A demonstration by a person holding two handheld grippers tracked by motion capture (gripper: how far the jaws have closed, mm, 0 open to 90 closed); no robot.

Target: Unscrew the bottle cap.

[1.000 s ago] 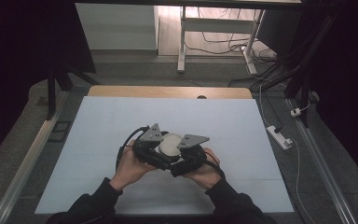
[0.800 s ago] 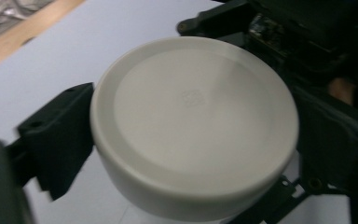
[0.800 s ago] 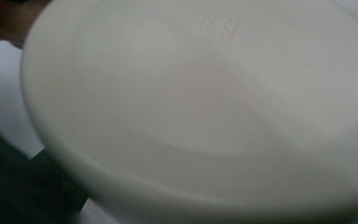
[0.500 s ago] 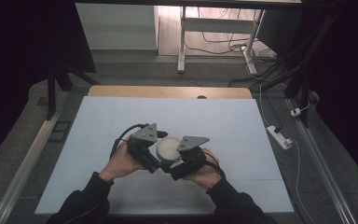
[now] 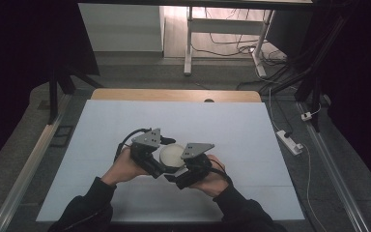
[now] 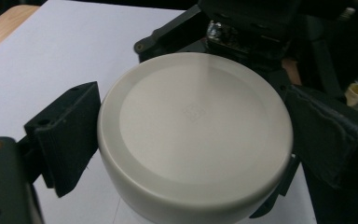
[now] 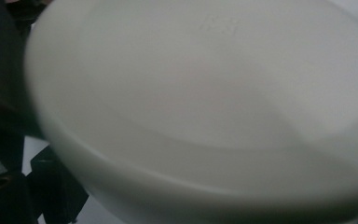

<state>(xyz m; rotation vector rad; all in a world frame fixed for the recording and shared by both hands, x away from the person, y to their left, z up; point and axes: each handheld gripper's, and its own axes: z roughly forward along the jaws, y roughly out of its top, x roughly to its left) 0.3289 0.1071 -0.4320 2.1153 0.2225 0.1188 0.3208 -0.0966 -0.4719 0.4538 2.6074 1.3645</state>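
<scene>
High view, lower centre: I hold the white round lid (image 5: 173,153) above the counter (image 5: 251,130), left gripper (image 5: 160,155) and right gripper (image 5: 182,166) each clamped on its rim.

Overhead view; 2 close claw-mounted views

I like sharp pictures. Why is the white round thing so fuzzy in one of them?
In the right gripper view the white lid sits too close, so it blurs; the left gripper view shows it crisp with soft glare; the high view is dim around the table.
</scene>
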